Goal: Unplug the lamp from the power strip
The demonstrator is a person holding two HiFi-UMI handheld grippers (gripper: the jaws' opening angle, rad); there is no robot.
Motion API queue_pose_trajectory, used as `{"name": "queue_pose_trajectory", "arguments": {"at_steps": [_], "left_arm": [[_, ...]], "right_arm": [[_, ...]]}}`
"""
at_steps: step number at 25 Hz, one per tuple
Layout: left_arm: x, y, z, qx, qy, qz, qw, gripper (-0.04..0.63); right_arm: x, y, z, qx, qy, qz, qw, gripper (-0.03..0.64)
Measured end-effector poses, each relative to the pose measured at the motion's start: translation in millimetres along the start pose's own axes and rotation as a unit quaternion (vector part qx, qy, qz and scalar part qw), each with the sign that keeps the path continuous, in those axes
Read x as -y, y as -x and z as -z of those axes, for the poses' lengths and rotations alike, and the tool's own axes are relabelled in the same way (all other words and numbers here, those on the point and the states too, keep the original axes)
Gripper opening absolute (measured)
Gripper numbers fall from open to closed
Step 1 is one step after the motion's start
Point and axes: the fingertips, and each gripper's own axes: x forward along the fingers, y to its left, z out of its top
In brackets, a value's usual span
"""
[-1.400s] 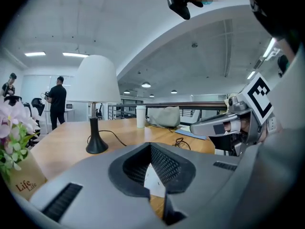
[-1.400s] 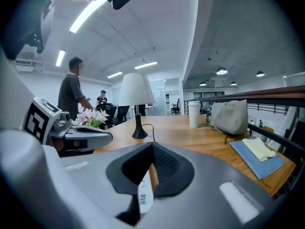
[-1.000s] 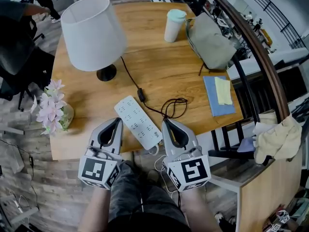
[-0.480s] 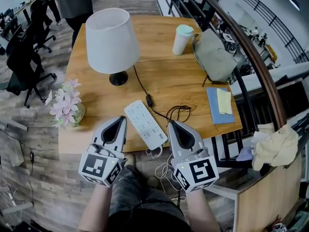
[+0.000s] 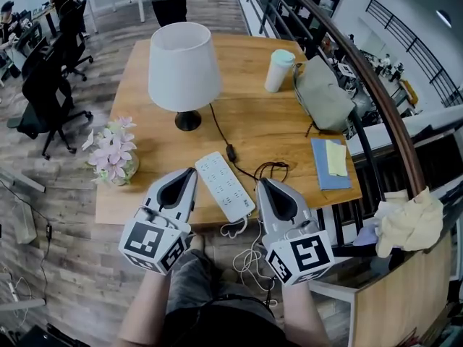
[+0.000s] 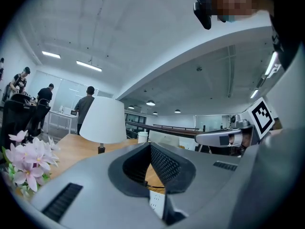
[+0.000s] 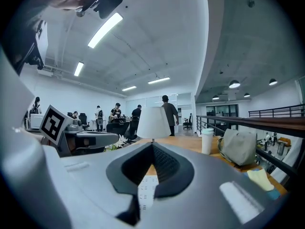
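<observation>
Between left gripper point(image 5: 191, 172) and right gripper point(image 5: 261, 182): power strip point(image 5: 225, 185), touching neither; jaws together.

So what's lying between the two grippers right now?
The white power strip lies between the left gripper and right gripper; the head view shows it.

flowers point(image 5: 112, 150), cup point(image 5: 279, 69), bag point(image 5: 325, 96) & blue ntbk point(image 5: 322, 178) on wood tbl point(image 5: 275, 125)

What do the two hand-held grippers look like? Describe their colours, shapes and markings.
The left gripper and right gripper match: pale grey moulded shells tapering to a point, each with a dark teardrop-shaped opening lined by black ribbed fingers. Each carries a white cube with black square markers at the rear.
</observation>
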Motion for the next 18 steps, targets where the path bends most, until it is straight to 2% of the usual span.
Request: {"name": "queue_pose_trajectory", "arguments": {"at_steps": [13, 18], "left_arm": [[8.1, 5.5, -29.5, 0.026, -0.006, 0.012, 0.9996, -0.003], [4.6, 5.7, -37.4, 0.033, -0.006, 0.005, 0.9994, -0.003]], "right_arm": [[-8.5, 5.4, -26.2, 0.022, 0.001, -0.012, 1.000, 0.008], [-8.4, 6.0, -33.7, 0.029, 0.004, -0.016, 0.999, 0.008]]}}
